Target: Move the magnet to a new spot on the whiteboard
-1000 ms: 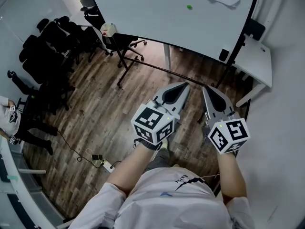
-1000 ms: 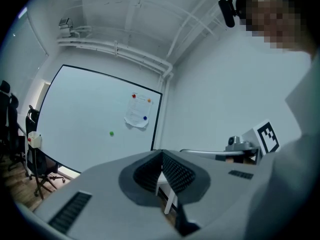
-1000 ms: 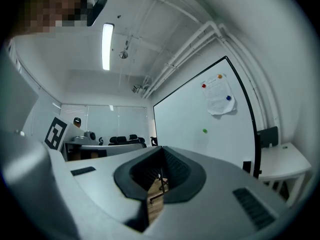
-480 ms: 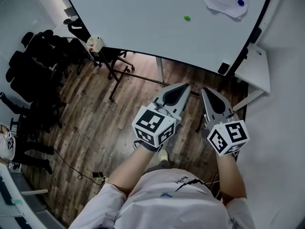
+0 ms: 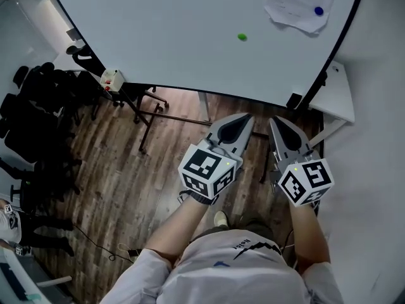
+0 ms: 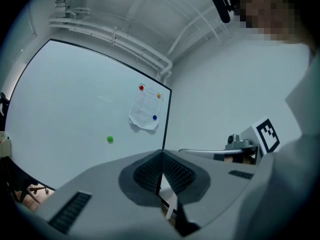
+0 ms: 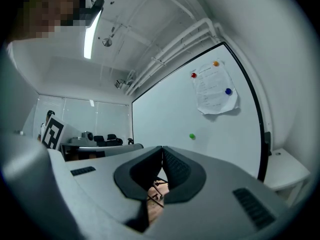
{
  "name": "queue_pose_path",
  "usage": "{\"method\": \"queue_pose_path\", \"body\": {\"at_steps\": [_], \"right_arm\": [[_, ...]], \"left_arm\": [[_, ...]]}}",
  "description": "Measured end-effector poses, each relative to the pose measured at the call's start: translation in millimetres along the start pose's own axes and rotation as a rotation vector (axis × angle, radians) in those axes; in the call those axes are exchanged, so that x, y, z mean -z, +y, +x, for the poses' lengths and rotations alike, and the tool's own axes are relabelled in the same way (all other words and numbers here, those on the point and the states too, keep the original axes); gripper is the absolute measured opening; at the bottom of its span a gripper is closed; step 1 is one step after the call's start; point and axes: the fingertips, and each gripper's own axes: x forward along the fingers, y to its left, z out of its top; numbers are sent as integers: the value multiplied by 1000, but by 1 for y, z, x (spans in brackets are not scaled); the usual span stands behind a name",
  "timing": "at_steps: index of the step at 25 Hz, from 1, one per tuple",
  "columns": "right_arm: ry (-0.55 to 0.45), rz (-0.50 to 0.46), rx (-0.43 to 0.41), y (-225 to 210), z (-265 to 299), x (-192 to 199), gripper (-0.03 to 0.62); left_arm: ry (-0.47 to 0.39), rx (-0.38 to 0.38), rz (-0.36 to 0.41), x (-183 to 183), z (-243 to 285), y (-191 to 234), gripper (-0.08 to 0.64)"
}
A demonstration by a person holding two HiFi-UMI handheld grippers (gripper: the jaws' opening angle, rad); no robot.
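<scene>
A small green magnet point(image 5: 242, 37) sticks to the big whiteboard point(image 5: 164, 37), alone on its bare face; it also shows as the green magnet point(image 6: 109, 139) in the left gripper view and the green magnet point(image 7: 192, 136) in the right gripper view. A paper sheet point(image 5: 300, 2) hangs at the board's upper right under a blue magnet point(image 5: 318, 10), with a red magnet point(image 7: 193, 75) and an orange magnet point(image 7: 215, 63). My left gripper point(image 5: 243, 119) and right gripper point(image 5: 275, 121) are both shut and empty, side by side, well short of the board.
The whiteboard stands on a wheeled frame point(image 5: 149, 109) over wood flooring. A white desk point(image 5: 338, 94) is at the right by the wall. Black chairs point(image 5: 38, 100) crowd the left, and a person point(image 5: 9, 223) stands at the far left edge.
The board has slid lower and larger in the head view, so the green magnet sits nearer both grippers. Both grippers keep their pose, shut.
</scene>
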Motion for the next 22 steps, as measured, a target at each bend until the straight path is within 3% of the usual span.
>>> {"method": "queue_pose_path", "body": {"at_steps": [5,14,22], "right_arm": [[-9,-11,20,-21,15,-9,14],[-53,-19,-3,-76,68,-35,14],[-86,-56,-11,-126,88,-74,14]], "left_arm": [[-12,18,-24,-2,23,9,11],[-36,3,8,-23,89,41,11],[-64,11,22,-49,151,40,11]]}}
